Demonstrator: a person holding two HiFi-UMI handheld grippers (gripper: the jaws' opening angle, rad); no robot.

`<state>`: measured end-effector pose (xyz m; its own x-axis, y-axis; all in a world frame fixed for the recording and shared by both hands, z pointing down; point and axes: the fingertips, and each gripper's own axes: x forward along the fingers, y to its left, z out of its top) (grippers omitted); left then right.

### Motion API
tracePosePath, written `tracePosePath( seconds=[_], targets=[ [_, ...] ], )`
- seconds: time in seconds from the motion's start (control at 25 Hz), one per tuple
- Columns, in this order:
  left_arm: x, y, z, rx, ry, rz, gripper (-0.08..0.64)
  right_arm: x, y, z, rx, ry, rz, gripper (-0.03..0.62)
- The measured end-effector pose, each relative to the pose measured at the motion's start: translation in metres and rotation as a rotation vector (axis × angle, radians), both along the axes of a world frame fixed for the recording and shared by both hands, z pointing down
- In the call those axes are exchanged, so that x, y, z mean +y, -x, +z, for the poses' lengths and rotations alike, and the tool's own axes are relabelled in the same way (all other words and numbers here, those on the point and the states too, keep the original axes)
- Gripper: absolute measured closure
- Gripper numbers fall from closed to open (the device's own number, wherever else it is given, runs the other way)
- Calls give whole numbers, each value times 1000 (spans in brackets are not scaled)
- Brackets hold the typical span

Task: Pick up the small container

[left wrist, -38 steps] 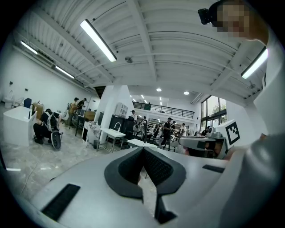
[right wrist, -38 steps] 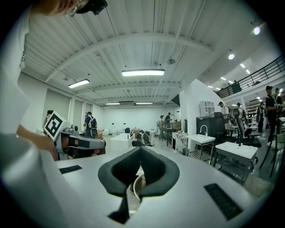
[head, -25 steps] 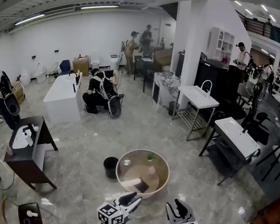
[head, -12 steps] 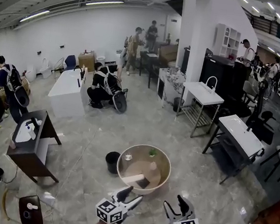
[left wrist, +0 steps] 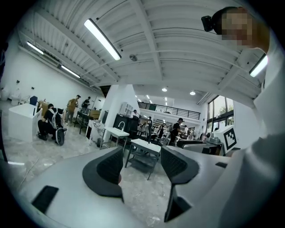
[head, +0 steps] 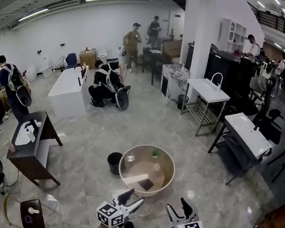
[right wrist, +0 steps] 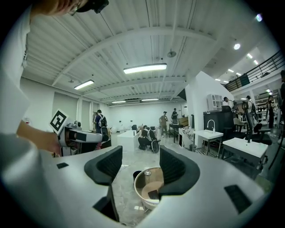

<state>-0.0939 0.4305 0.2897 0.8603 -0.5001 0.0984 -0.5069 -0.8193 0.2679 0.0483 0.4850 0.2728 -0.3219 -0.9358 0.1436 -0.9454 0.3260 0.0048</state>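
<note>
The small clear container (head: 130,159) in the round tan basin (head: 172,177) looks light and slippery, so pinch its sides; the left hand-held gripper (head: 134,197) stands part-open and empty, the right hand-held gripper (head: 178,207) is opening on nothing

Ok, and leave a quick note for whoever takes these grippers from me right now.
Left gripper: jaws open, empty, held low short of the round tub.
Right gripper: jaws opening, nothing between them, aimed at the tub.
Small clear jar: inside the tub, far left side; black bin stands outside.
Done: nothing picked up yet.
Left: reach in, close on the jar, lift.
</note>
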Motion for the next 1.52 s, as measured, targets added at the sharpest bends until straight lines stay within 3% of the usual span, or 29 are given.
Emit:
tracePosePath(
  seconds=[0.28,1.04,1.52],
  targets=[
    [-59,-1,11,0,18,4,293,-53,-7,18,-11,33,20,317],
    [-243,-11,36,-35,41,132,293,-232,4,39,3,104,91,319],
    [-294,-1,48,-23,62,180,300,-277,8,47,25,113,147,329]
  ],
)
